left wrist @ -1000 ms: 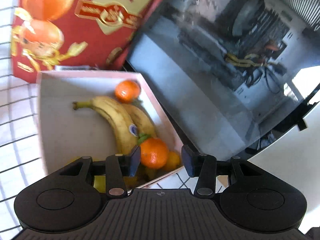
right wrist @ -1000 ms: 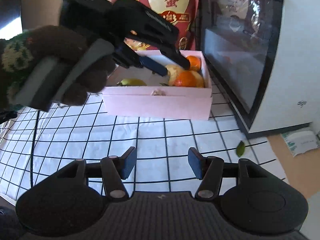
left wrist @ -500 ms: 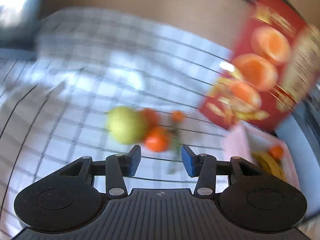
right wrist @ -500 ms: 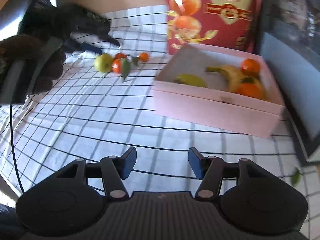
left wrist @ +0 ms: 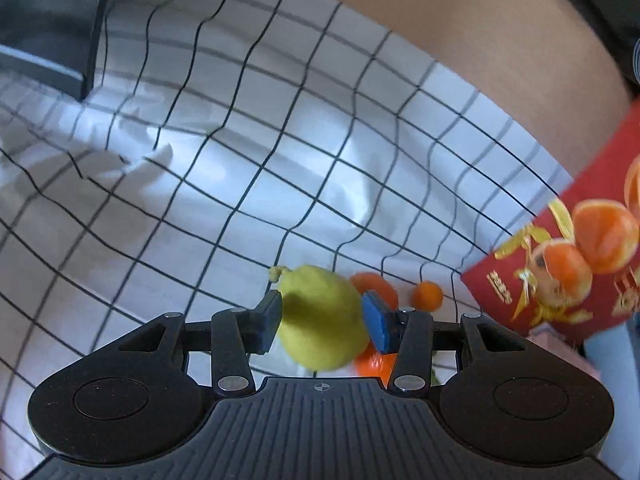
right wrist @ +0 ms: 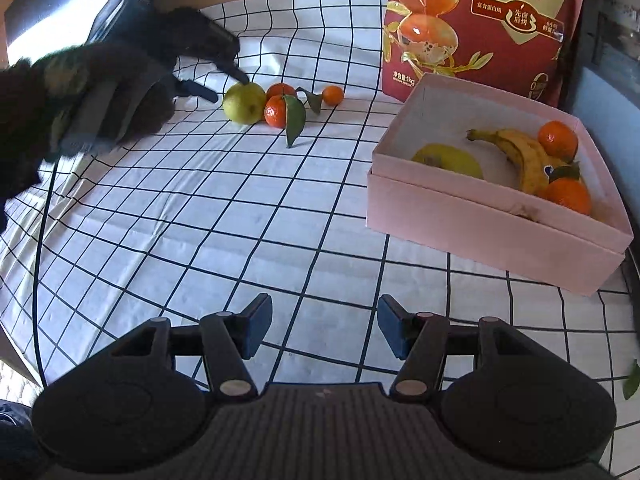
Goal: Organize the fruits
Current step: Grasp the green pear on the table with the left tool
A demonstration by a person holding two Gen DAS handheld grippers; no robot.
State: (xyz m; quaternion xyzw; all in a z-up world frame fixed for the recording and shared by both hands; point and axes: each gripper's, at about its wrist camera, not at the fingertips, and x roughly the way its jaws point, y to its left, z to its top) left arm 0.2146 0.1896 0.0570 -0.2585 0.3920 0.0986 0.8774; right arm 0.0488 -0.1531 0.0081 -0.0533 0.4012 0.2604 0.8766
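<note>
**Box half filled, four fruits left on the cloth**

The left gripper [left wrist: 320, 322] has its jaws spread around the green pear [left wrist: 322, 316], one pad on each side; whether the pads touch the skin yet I cannot tell, and the pear seems to sit on the checked cloth [left wrist: 224, 184]. The right gripper [right wrist: 320, 330] hangs released and empty over bare cloth, well apart from any fruit.

Just beside the pear lie two tangerines, the nearer tangerine [right wrist: 275, 115] with a leaf [right wrist: 295, 120] attached and a second tangerine [right wrist: 281, 90] behind it. A smaller tangerine [right wrist: 333, 95] sits a little farther toward the red bag [right wrist: 480, 28].

In the pink box [right wrist: 480, 216], near the bag, there is already a banana [right wrist: 520, 156], a yellow-green fruit [right wrist: 448, 160] and at least two tangerines, one at the back corner [right wrist: 558, 138] and one at the front [right wrist: 568, 196].

So by my judgement roughly half the work is done: the pear is next, then three tangerines remain.
</note>
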